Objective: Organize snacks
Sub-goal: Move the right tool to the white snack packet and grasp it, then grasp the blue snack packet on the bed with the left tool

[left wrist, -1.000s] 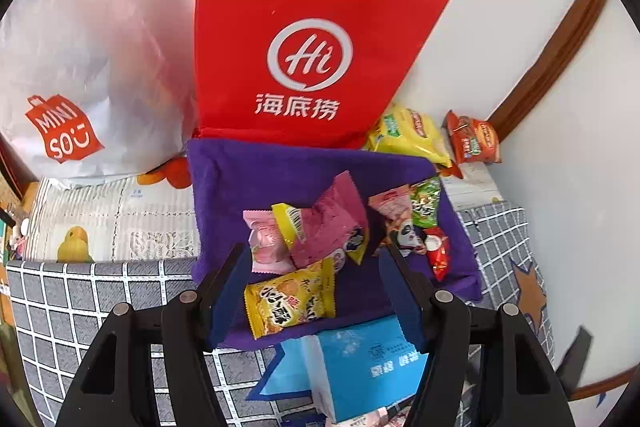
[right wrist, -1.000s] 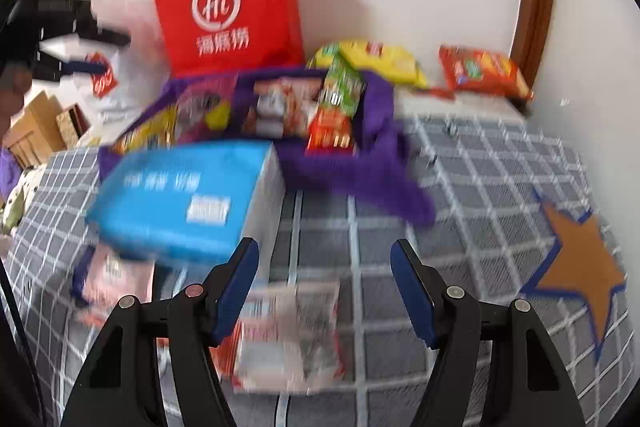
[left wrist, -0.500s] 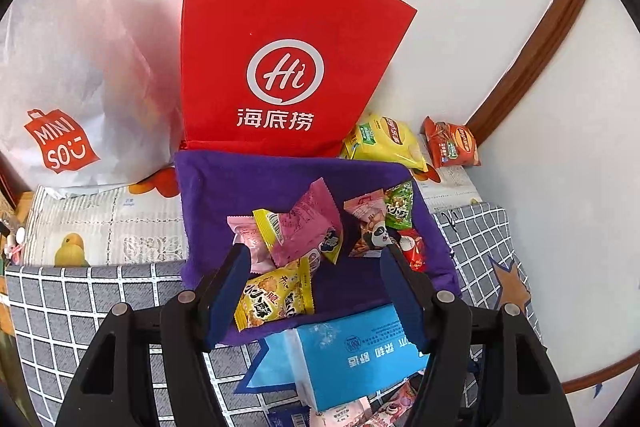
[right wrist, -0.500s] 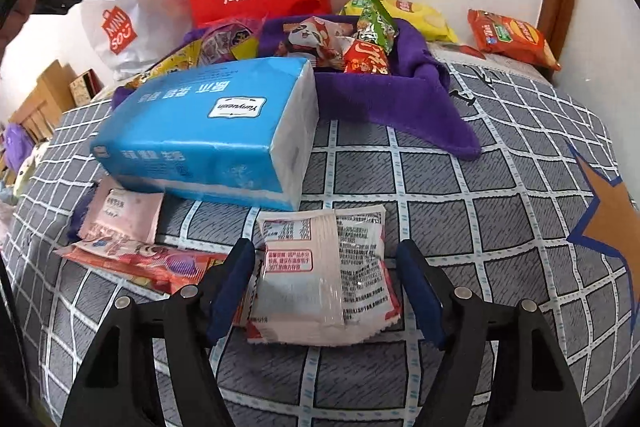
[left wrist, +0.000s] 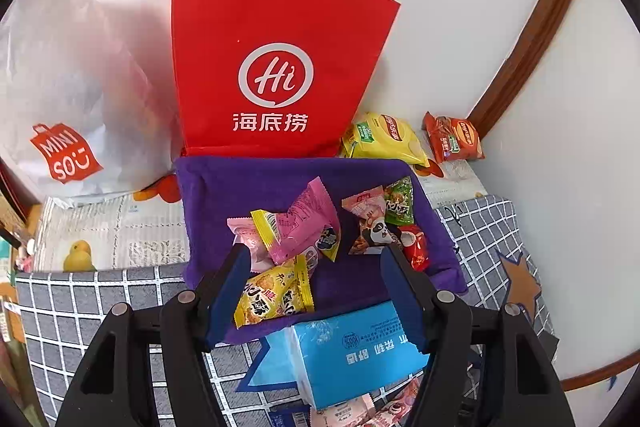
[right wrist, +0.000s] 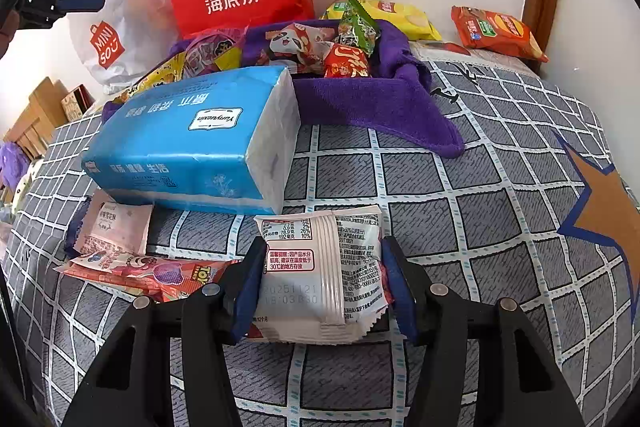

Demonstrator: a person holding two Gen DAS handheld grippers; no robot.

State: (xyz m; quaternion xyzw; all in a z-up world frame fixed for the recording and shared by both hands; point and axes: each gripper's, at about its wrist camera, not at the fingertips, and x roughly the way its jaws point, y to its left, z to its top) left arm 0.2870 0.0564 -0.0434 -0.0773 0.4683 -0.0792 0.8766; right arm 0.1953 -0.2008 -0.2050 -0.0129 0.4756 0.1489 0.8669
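The right gripper [right wrist: 324,281] was found low over a grey checked bedspread [right wrist: 460,187], its jaws closing around a white snack packet [right wrist: 320,267] that lay flat, printed back up, between the blue pads. Whether the pads already pressed on the packet could not be told; it was still resting on the bedspread.

A blue tissue pack [right wrist: 192,143] was noted just beyond the packet, with a pink sachet [right wrist: 112,227] and a Toy Story wrapper [right wrist: 148,273] to its near left.

The left gripper [left wrist: 316,291] was seen held above the scene, jaws parted and nothing between them.

Below it, a purple cloth [left wrist: 240,187] carried several sorted snacks, among them a yellow packet [left wrist: 272,295] and a pink packet [left wrist: 304,223]. A red paper bag [left wrist: 276,67] stood at the far edge against the wall.
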